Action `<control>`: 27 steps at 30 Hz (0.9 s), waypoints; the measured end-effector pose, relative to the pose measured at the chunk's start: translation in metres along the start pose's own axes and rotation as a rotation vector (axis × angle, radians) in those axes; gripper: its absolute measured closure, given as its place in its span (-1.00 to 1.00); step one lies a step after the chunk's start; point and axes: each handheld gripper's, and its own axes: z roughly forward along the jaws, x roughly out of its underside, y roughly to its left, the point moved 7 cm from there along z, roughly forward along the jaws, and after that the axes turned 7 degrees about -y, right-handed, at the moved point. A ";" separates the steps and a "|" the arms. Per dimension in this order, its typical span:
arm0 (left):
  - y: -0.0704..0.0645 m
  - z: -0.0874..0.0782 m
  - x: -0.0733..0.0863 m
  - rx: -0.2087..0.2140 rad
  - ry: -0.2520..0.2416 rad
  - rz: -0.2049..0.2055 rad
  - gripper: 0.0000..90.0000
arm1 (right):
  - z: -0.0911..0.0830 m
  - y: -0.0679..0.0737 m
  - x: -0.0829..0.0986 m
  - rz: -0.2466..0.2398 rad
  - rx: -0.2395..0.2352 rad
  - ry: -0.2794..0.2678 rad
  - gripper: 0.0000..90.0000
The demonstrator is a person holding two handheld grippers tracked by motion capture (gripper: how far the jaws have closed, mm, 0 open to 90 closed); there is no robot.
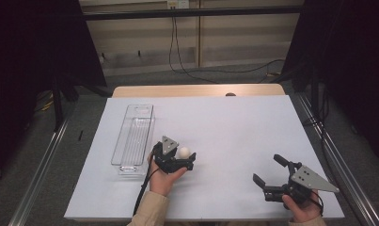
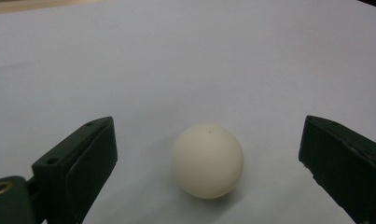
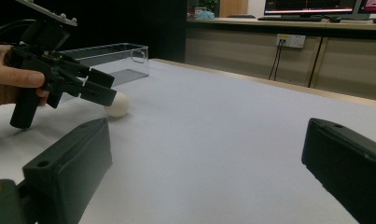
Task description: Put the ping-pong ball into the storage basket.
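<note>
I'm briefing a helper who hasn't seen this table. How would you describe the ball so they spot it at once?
Start at the white table and find the clear plastic bin on its left side. Just right of the bin's near end, the left gripper stands open around a small ball. The ball is the only round, cream-white thing there, plain and smooth, resting on the table between the black jaws.

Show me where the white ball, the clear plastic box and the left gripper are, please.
white ball [image 2: 207,161], left gripper view, the middle of its rounded front.
clear plastic box [image 1: 122,136], high view, its left long wall.
left gripper [image 1: 183,157], high view, midway between its fingertips, which stand apart around the ball.
</note>
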 end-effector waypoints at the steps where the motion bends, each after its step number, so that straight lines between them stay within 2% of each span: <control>1: 0.001 0.000 0.001 -0.004 0.006 0.003 -0.88 | 0.000 0.000 0.000 0.001 0.001 -0.001 -0.98; 3: 0.001 0.001 0.001 -0.013 0.008 -0.006 -0.88 | 0.000 -0.001 0.000 -0.004 -0.001 -0.002 -0.98; 15: 0.002 0.004 0.005 -0.015 0.049 0.021 -0.64 | 0.000 -0.001 -0.001 0.004 -0.001 -0.006 -0.98; 18: 0.001 0.005 0.006 -0.010 0.069 0.034 -0.58 | 0.000 -0.001 0.000 0.003 0.001 -0.004 -0.98; 21: 0.000 0.006 0.006 0.010 0.074 0.028 -0.51 | 0.000 -0.001 0.000 0.005 0.000 -0.003 -0.98; 27: -0.001 0.006 0.007 0.022 0.102 0.036 -0.37 | 0.000 -0.001 0.000 0.003 0.000 -0.005 -0.98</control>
